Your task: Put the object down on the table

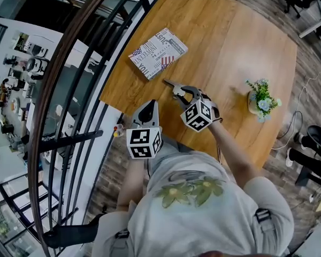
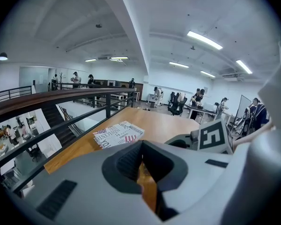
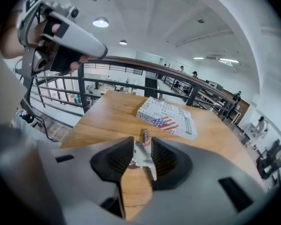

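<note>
A small metal tool (image 3: 140,156) sat between the jaws of the right gripper (image 3: 141,144). The jaws stood apart and loose around it. What kind of tool it was could not be made out. From the head view, only its slim front end (image 1: 169,83) stuck out past the right gripper (image 1: 179,90); the rest was hidden. It appeared to lie on the wooden table (image 1: 219,42), its long axis running along the jaws, with the dark tip pointing away from the person toward a printed book (image 1: 158,52) nearby. The left gripper (image 1: 151,104) hovered at the table's near edge, its tips together on nothing.
</note>
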Tool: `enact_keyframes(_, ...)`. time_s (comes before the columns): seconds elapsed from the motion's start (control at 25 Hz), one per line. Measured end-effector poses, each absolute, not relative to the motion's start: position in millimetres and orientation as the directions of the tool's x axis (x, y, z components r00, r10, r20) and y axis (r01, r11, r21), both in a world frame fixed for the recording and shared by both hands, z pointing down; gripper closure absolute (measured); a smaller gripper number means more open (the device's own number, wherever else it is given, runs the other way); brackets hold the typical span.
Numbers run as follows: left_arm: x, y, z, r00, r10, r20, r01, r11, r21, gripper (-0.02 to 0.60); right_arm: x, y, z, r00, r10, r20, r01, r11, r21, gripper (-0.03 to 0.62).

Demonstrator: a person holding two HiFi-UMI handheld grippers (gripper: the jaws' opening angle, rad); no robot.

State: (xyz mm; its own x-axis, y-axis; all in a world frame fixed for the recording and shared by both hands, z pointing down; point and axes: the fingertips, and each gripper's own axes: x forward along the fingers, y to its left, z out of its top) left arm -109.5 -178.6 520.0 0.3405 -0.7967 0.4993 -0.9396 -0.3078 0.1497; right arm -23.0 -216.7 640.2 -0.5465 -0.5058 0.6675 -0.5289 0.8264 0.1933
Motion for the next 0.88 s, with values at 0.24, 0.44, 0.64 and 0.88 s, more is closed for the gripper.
enact_keyframes(0.24,-105.7,-184.1,505.8,0.35,-0.81,0.47,-0.936,-0.325,0.136,0.566,-13.0,-225.5,579.2,-0.578,-0.598,0.556,-0.597,0.774,0.211,0.485)
enact_keyframes(0.44,-98.8,-186.2,486.0,0.368,-0.825,0.429,-0.929,-0.345,0.132,0.566,-1.6,-221.7,533.2,-0.602,-0.65,0.465,-0.666,0.729,0.158,0.5)
enact_keyframes(0.64,-87.9,-189.1,457.6,0.4,-0.842,0.362,-0.916,-0.382,0.122,0.566,3.4,-213.9,490.0,-0.628,-0.678,0.382,-0.695,0.71,0.117,0.549)
enact_keyframes(0.88,-71.2,-179.6,436.4,0.446,-0.838,0.315,-0.893,-0.44,0.094,0.566,8.2,-197.1,458.3,-0.653,-0.694,0.304,-0.705,0.703,0.089,0.586)
